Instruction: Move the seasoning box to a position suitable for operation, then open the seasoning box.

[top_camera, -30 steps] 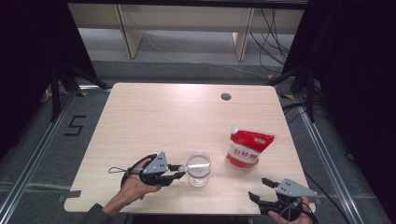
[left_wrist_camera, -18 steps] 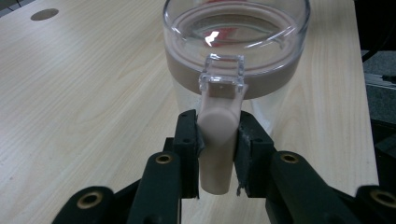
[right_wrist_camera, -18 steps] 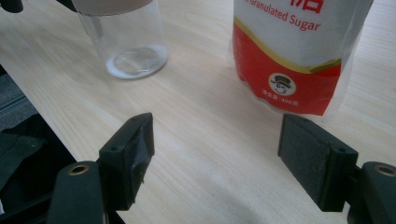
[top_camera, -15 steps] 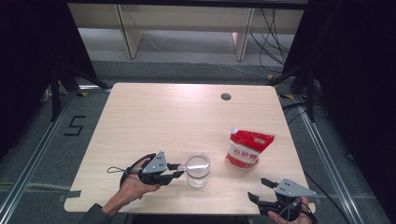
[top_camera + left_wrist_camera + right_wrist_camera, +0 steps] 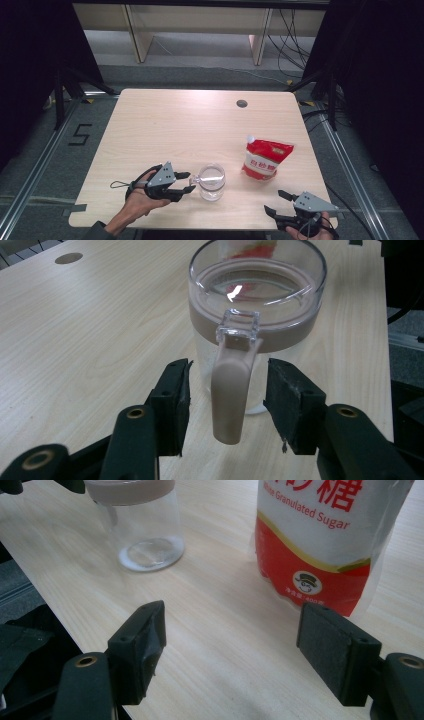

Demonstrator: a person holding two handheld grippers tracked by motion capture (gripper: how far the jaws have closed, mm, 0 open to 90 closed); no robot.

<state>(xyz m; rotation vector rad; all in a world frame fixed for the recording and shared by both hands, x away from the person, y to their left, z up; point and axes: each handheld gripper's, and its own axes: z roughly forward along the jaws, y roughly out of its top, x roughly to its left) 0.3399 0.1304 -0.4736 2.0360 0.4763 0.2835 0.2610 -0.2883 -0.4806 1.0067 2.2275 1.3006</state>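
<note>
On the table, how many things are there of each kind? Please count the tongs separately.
Clear jar with beige handle: 1
Red and white sugar bag: 1
Tongs: 2, left tongs open around the jar handle, just opened, and right tongs open at the table edge
Total: 4

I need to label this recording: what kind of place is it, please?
Probably a lab or recording studio, not a kitchen: black curtains flank the table, taped floor markings surround it, and loose cables run behind.
</note>
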